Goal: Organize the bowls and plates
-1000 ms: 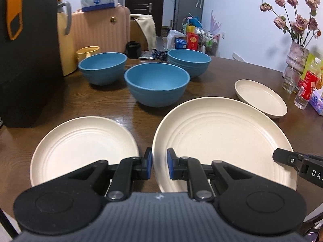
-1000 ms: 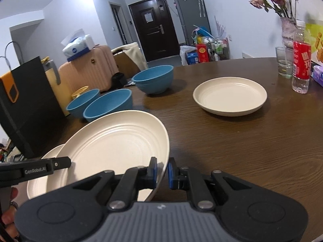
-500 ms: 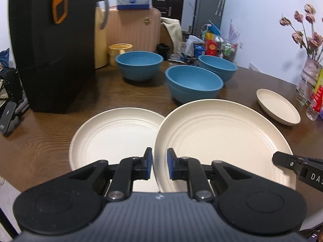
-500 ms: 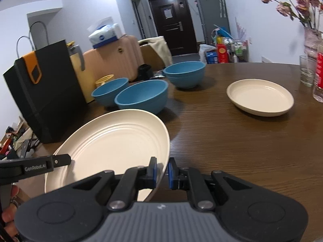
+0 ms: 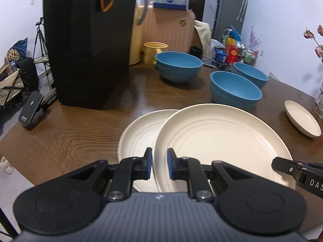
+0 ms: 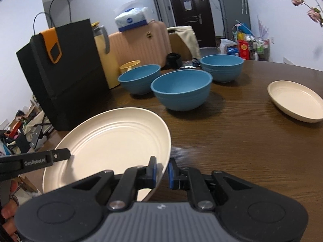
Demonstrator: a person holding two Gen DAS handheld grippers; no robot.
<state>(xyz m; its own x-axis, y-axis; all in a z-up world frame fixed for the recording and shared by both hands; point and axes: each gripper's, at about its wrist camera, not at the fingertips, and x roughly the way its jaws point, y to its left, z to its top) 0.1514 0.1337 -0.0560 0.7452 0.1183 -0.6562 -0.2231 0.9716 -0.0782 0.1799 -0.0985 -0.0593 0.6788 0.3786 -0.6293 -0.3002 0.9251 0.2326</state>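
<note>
The large cream ribbed plate [image 5: 222,141], held at both sides, is moving over the second cream plate [image 5: 139,133] and now overlapping it.

Both views are evenly lit by soft indoor light. Straight lines are bent by fisheye distortion, and corners are darkened. Soft shadows are cast on the surface [image 6: 232,141].

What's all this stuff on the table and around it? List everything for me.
Large plate: one, cream, held at its rim by both grippers, overlapping another.
Second plate: one, cream, flat on table beneath.
Small plate: one, cream, far right.
Bowls: three spots, blue, mid-table.
Paper bag: one, black with orange tag, left.
Table: one, brown wood.
Suitcase: one, peach, behind table.
Left gripper: black, shut on large plate.
Right gripper: black, shut on large plate.
</note>
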